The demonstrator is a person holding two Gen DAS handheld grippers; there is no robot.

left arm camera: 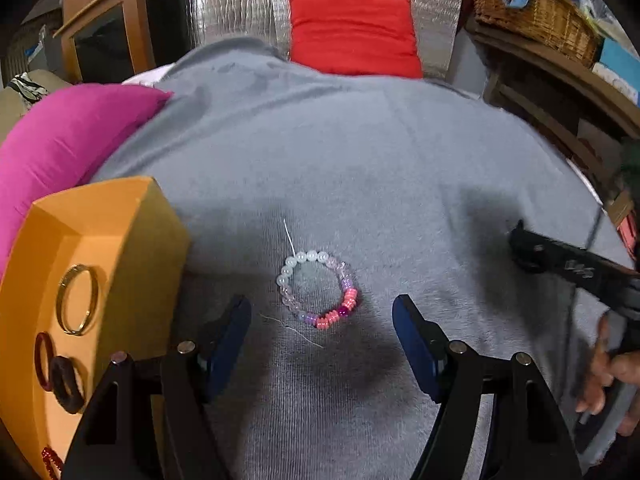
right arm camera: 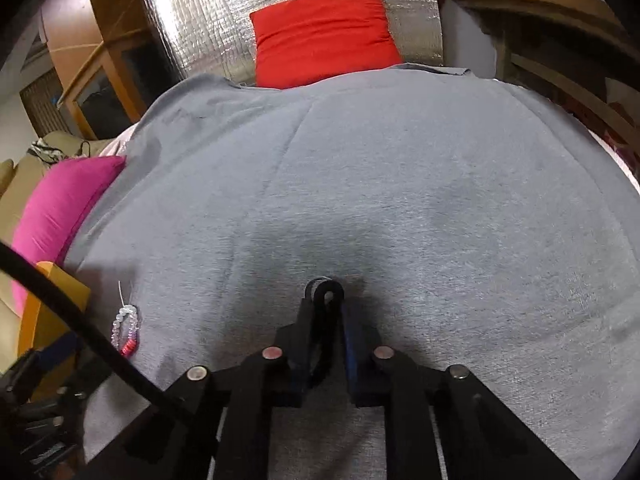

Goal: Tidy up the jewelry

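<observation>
A grey blanket [left arm camera: 360,168] covered the surface, with a pink cushion [left arm camera: 60,140] at its left edge and a red cushion [left arm camera: 352,32] at the far end. An orange tray [left arm camera: 112,248] sat at the left on the blanket, holding a gold ring [left arm camera: 77,299] and a dark ring [left arm camera: 66,384]. The left gripper [left arm camera: 322,320] had its jaws spread wide, apart from everything; the beaded bracelet [left arm camera: 318,290] lay flat on the blanket just ahead of the gap between them, untouched. The right gripper [right arm camera: 326,300] had its jaws pressed together, pinching a small black ring [right arm camera: 324,290] at their tips, well to the right of the bracelet.
</observation>
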